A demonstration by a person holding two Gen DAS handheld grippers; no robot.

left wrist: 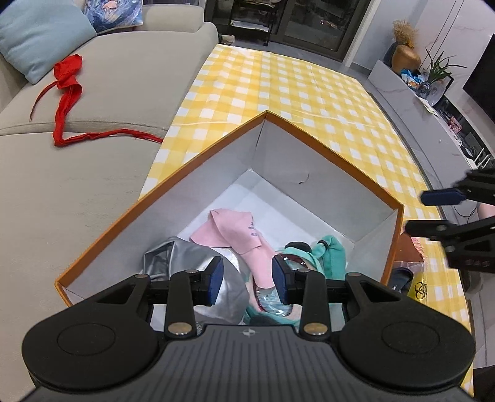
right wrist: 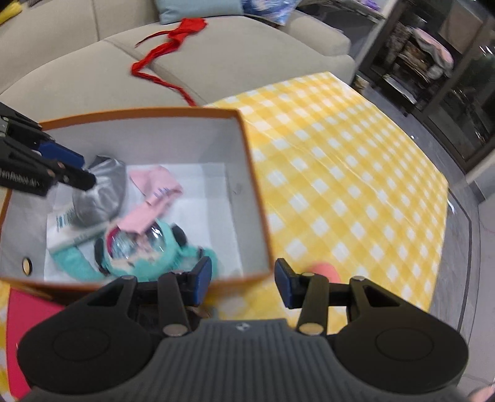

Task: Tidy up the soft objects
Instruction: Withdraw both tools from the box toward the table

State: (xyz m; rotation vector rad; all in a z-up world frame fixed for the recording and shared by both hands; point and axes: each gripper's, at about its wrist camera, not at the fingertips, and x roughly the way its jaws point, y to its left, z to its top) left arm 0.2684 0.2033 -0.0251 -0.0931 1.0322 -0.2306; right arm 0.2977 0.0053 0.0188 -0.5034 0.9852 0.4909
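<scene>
Left wrist view shows my left gripper (left wrist: 247, 280) spread empty over the box (left wrist: 324, 182), right gripper (right wrist: 243, 283) spread too; I'd pinch the limp, light red cloth (left wrist: 66, 92) on the sofa (left wrist: 92, 185) mid-bunch.

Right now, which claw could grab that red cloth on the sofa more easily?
Probably the left claw. It hangs open over the box on the sofa side, where the red cloth lies. The right claw, also open, sits at the box's far side.

sofa (left wrist: 102, 102): beige, left of table | tablecloth (left wrist: 294, 92): yellow-white check | floor (left wrist: 402, 117): grey | glass doors (left wrist: 309, 21): dark
</scene>
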